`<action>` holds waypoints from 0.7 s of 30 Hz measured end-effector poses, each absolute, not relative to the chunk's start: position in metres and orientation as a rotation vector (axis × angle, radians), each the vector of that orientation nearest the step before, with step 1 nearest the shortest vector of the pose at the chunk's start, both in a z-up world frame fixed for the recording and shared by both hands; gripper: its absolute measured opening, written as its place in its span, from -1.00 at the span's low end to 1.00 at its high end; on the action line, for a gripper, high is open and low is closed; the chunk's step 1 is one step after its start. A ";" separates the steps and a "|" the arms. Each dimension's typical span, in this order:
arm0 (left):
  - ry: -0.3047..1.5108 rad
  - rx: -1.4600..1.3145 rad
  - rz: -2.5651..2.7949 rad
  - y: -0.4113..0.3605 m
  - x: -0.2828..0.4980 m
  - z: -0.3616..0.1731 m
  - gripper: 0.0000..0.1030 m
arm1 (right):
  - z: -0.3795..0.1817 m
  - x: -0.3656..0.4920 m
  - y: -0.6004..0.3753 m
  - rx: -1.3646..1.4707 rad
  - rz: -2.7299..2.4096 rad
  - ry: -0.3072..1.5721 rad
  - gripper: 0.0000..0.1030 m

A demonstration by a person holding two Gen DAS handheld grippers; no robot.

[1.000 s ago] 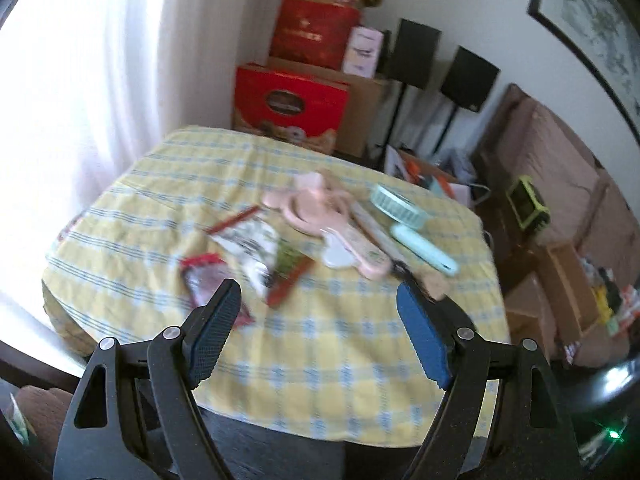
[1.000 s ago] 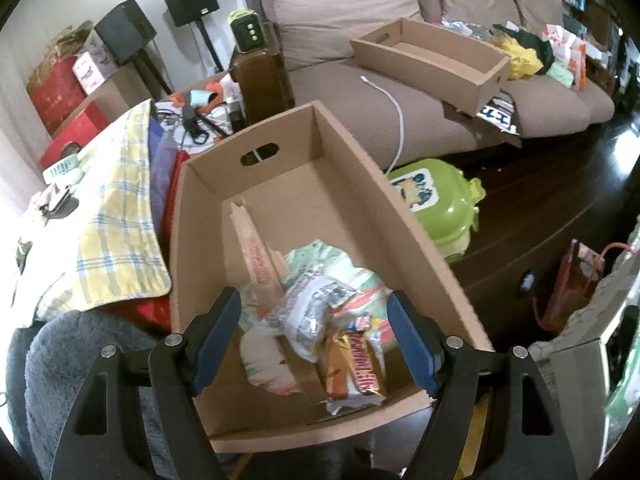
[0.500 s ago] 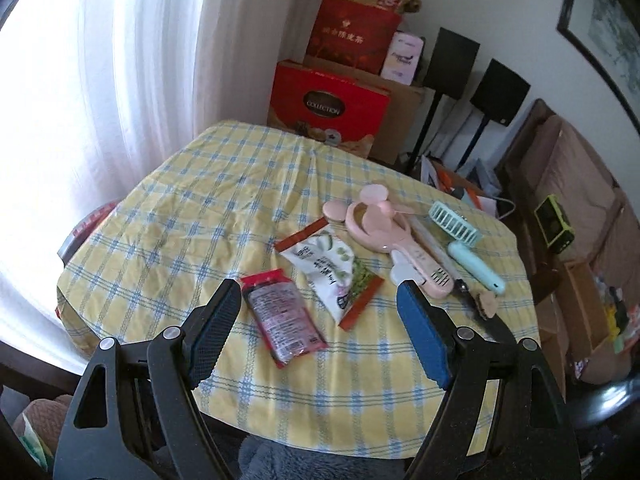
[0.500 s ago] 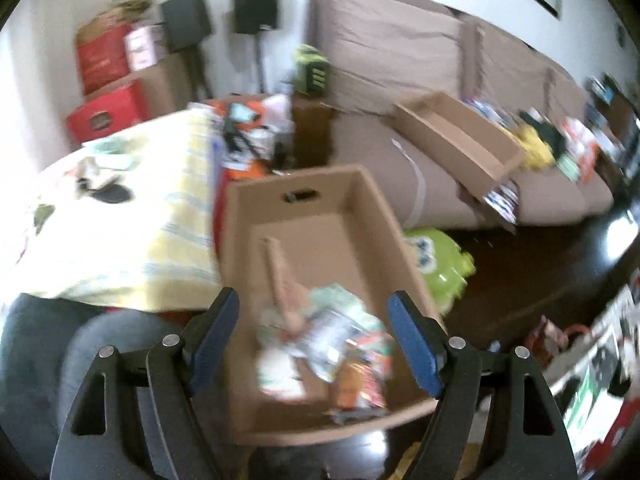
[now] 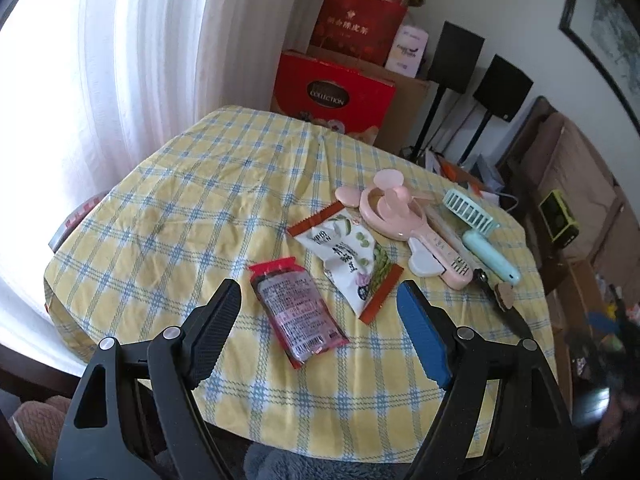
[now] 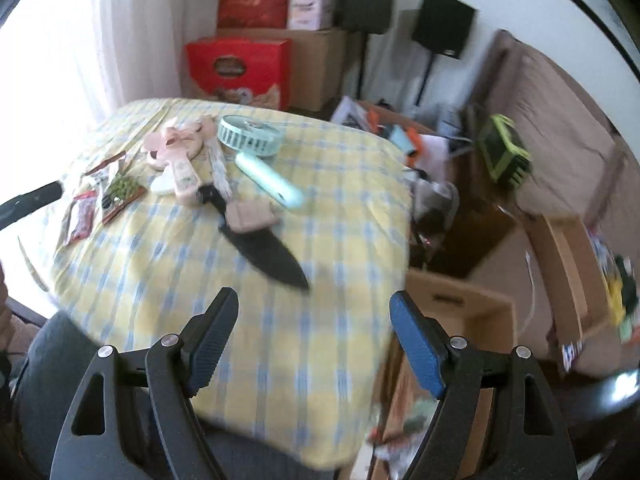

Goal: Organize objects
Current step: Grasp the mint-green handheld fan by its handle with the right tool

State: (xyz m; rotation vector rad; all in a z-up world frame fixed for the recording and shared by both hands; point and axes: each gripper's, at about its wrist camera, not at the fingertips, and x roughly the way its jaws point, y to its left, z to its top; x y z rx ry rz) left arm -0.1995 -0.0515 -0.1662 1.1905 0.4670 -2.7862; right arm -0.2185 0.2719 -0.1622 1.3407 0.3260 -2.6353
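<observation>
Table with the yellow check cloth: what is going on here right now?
A person is tidying the table, one tool in each hand, both empty. The left tool hangs open over the red snack packet, beside the green pea snack bag. The right tool, open too, faces the black knife. Two handheld fans, pink and mint, remain on the cloth; a cardboard box waits beside the table.

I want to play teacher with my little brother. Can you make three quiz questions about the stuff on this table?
1. True or false: the left gripper is holding the red snack packet.
2. Which fan lies nearer the table's right edge: A the pink fan, B the mint-green fan?
3. What black pointed thing lies nearest the right gripper?

Key: 1 false, its jaws are open and empty. 2 B. 3 the black knife.
</observation>
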 end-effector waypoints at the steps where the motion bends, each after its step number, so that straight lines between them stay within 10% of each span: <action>1: 0.467 1.189 -2.785 -0.053 -0.200 -0.167 0.52 | -0.166 -0.232 0.270 1.336 -2.621 0.333 0.55; 6: 0.526 1.200 -2.789 -0.065 -0.205 -0.172 0.52 | -0.196 -0.303 0.255 1.389 -2.554 0.443 0.45; 16: 0.622 1.182 -2.755 -0.091 -0.208 -0.176 0.52 | -0.229 -0.331 0.218 1.395 -2.389 0.571 -0.43; 21: 0.630 1.172 -2.761 -0.095 -0.206 -0.173 0.52 | -0.226 -0.305 0.178 1.298 -2.433 0.936 -0.56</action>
